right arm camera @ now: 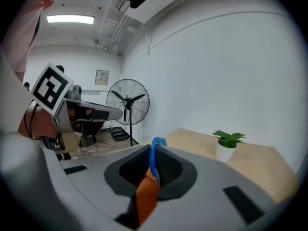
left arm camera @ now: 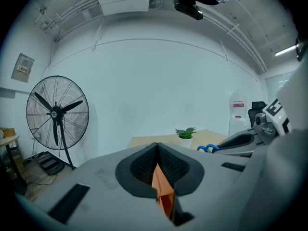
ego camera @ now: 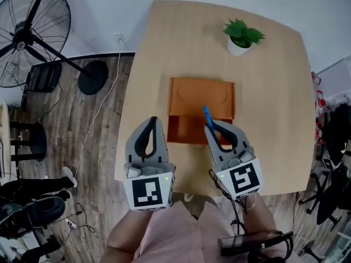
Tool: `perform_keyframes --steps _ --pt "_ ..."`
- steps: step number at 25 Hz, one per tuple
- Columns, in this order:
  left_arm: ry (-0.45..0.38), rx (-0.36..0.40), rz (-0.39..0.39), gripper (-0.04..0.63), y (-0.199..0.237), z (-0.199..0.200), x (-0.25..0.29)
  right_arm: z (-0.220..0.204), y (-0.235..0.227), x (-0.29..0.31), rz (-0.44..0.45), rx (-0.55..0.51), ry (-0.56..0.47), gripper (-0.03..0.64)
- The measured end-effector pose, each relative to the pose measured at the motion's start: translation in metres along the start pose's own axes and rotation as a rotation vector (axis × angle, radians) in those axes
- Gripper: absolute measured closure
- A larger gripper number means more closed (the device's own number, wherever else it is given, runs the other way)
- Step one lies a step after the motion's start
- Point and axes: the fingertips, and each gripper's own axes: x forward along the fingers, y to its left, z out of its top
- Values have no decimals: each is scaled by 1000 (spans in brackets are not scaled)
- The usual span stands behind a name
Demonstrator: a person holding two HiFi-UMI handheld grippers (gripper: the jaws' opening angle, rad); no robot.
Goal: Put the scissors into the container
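An orange container (ego camera: 201, 95) lies mid-table, its drawer (ego camera: 184, 129) pulled out toward me. My right gripper (ego camera: 211, 126) hangs over the drawer's right part, shut on the scissors (ego camera: 207, 114), whose blue handle sticks up past the jaw tips. In the right gripper view the blue handle (right arm camera: 154, 159) stands pinched between the pads, with orange below. My left gripper (ego camera: 153, 120) is shut on nothing at the drawer's left edge. In the left gripper view its jaws meet, orange shows in the slit below, and the scissors' handle (left arm camera: 208, 148) shows at right.
A small potted plant (ego camera: 242, 36) stands at the table's (ego camera: 274, 119) far right. A floor fan (ego camera: 33, 34) and cables are on the wooden floor to the left. Office chairs sit off the right edge.
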Motion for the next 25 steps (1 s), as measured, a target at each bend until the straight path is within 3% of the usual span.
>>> perform_keyframes --steps 5,15,25 --pt "29 -48 10 591 9 -11 11 -29 9 13 41 8 54 586" --pt "98 -31 41 591 30 -59 21 -88 29 31 129 -116 194 586" --pt "140 -66 59 591 46 -79 34 -112 39 58 244 -122 322 586"
